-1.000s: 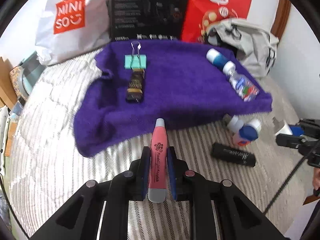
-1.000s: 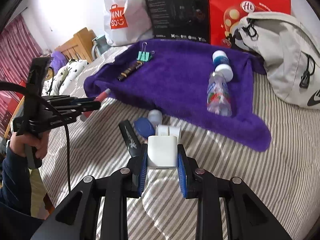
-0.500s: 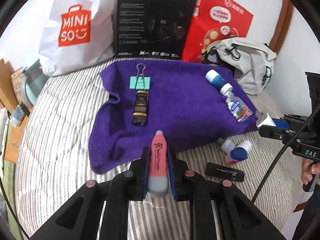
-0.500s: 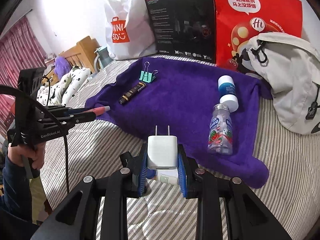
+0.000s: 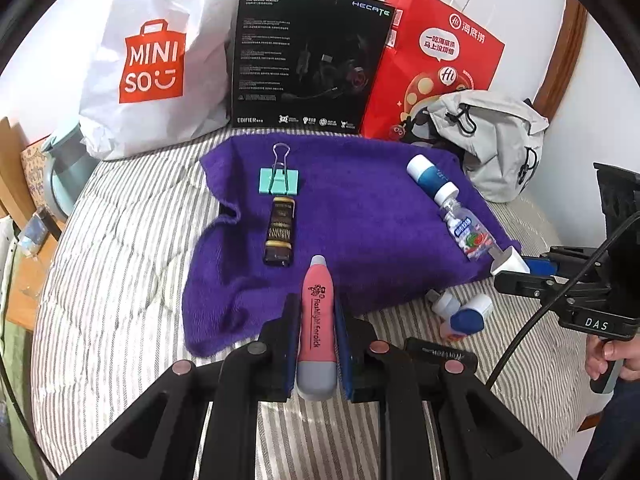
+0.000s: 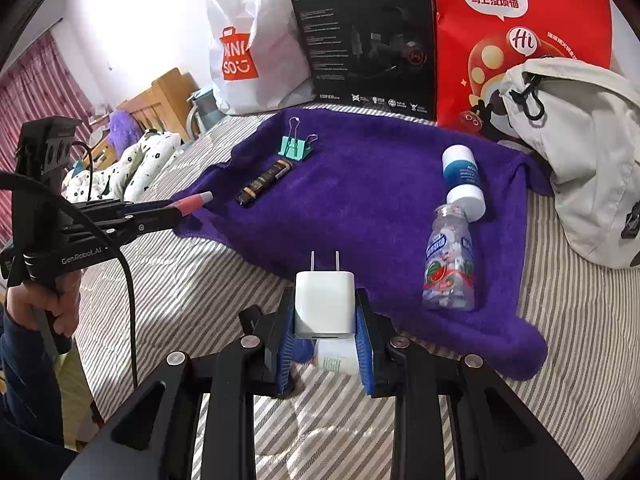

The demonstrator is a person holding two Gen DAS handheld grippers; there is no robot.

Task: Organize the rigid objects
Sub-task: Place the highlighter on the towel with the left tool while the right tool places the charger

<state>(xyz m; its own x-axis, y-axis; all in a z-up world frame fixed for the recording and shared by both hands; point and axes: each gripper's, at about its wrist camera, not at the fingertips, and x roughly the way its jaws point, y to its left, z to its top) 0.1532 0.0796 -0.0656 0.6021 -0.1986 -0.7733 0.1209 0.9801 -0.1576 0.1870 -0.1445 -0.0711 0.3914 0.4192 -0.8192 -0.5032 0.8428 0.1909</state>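
**Carrying two items to the purple towel**

Pinching: left gripper (image 5: 316, 316) on pink flashlight earpick (image 5: 317, 320); right gripper (image 6: 325, 312) on white charger (image 6: 324, 304). Both above purple towel (image 5: 360, 232) front edge. Advised: lower flat beside existing rows, release gently.

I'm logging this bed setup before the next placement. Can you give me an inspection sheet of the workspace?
Surface: striped bedcover with purple towel spread on it.
Job's things: binder clip, dark tube, blue-white bottle and candy bottle lie on the towel.
Clutter: small bottles and black tube on bare bedcover.
Grippers: left claw shut on pink flashlight; right claw shut on white charger.
Cables: black cable trailing from left handle.
Surroundings: shopping bags, black box, grey backpack.
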